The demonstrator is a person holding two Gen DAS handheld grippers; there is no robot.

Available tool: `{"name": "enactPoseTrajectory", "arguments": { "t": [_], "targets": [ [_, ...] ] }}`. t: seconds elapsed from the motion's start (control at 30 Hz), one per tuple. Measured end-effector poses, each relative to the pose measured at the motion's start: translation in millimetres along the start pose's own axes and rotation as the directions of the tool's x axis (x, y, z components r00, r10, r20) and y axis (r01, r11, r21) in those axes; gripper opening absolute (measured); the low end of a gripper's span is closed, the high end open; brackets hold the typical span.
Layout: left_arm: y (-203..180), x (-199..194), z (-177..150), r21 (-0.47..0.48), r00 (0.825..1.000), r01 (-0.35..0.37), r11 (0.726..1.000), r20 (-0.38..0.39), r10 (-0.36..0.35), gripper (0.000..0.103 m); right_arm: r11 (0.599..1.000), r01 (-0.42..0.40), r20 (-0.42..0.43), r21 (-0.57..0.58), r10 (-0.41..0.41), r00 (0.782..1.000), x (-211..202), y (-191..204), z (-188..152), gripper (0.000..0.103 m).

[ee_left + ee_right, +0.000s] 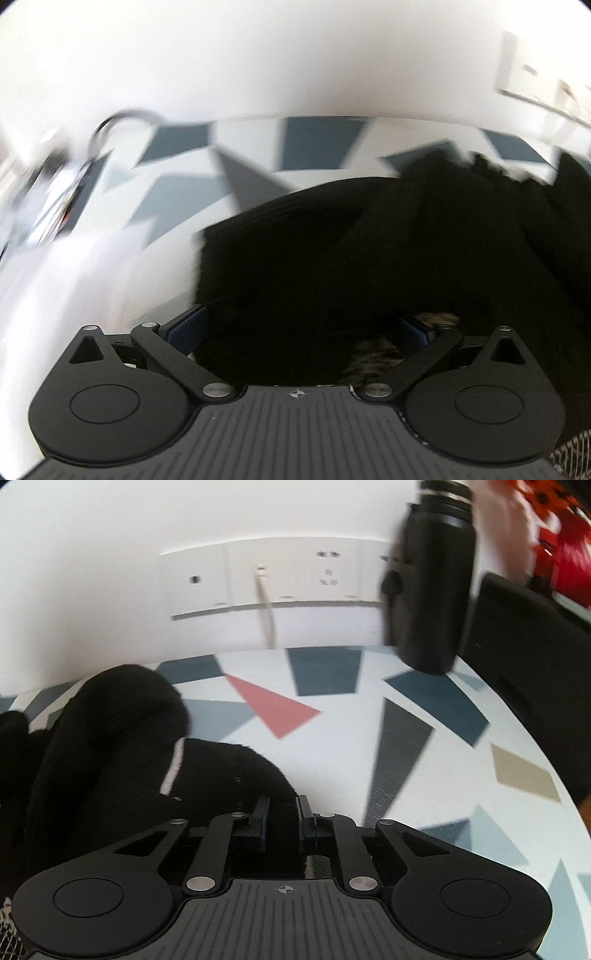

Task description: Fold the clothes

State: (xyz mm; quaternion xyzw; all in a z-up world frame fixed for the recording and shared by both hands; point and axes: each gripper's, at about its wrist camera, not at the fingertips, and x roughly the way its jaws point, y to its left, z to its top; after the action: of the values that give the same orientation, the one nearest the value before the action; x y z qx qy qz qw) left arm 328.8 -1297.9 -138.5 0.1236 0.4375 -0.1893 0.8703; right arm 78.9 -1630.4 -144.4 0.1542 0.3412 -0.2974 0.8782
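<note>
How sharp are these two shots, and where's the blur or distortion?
Left wrist view: heavy motion smear, worst at the left edge; the black garment is a near-featureless dark mass, only the left gripper is crisp. Right wrist view: sharper in the middle, sockets readable, but the bottle and right edge streak. In both, the fisheye curves the table edge.

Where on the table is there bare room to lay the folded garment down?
From the right wrist view, the patterned tabletop is bare between the black garment, the wall outlets and the black bottle. The far right is crowded by the bottle and a dark case. In the left wrist view the garment covers the near and right table; clutter there is blurred.
</note>
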Motion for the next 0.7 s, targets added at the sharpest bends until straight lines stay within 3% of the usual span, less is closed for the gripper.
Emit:
{"name": "enactPoseTrajectory", "arguments": {
  "t": [0.07, 0.2, 0.23, 0.33, 0.43, 0.5, 0.6, 0.7],
  "targets": [
    [23.5, 2.1, -2.8, -0.100, 1.000, 0.005, 0.995, -0.025, -0.008, 0.103, 1.000, 0.025, 0.002, 0.006, -0.025, 1.000, 1.0, -3.7, -2.8, 0.012],
    [45.5, 1.5, -6.2, -0.111, 0.999, 0.016, 0.994, -0.025, -0.019, 0.103, 0.999, 0.035, 0.002, 0.039, -0.035, 0.999, -0.4, -4.3, -2.9, 0.017],
    [46.7, 0.1, -6.5, -0.103, 0.999, 0.026, 0.994, -0.028, -0.029, 0.103, 0.998, 0.036, 0.005, 0.053, -0.036, 0.999, -3.3, -4.2, -1.8, 0.024],
    [42.9, -10.7, -9.7, -0.030, 0.999, 0.046, 0.999, 0.010, -0.046, 0.103, 0.994, 0.038, 0.044, 0.104, -0.043, 0.998, -20.5, -7.9, -1.5, 0.037],
    [24.6, -26.5, -12.1, 0.140, 0.996, 0.028, 0.990, 0.079, -0.039, 0.103, 0.992, 0.048, 0.059, 0.116, -0.056, 0.997, -36.8, -10.7, -4.6, 0.046],
    [5.2, -36.4, -13.5, 0.296, 0.989, 0.006, 0.955, 0.136, -0.048, 0.103, 0.992, 0.049, 0.055, 0.117, -0.056, 0.997, -43.3, -11.7, -8.7, 0.047],
    [-27.5, -45.8, -15.3, 0.506, 0.975, -0.026, 0.862, 0.204, -0.090, 0.103, 0.990, 0.053, 0.045, 0.129, -0.059, 0.997, -50.0, -13.3, -17.8, 0.049],
    [-50.5, -39.7, -6.7, 0.562, 0.972, 0.012, 0.827, 0.188, -0.142, 0.103, 0.986, 0.058, 0.036, 0.157, -0.065, 0.997, -54.5, -13.9, -25.4, 0.052]
  ]
}}
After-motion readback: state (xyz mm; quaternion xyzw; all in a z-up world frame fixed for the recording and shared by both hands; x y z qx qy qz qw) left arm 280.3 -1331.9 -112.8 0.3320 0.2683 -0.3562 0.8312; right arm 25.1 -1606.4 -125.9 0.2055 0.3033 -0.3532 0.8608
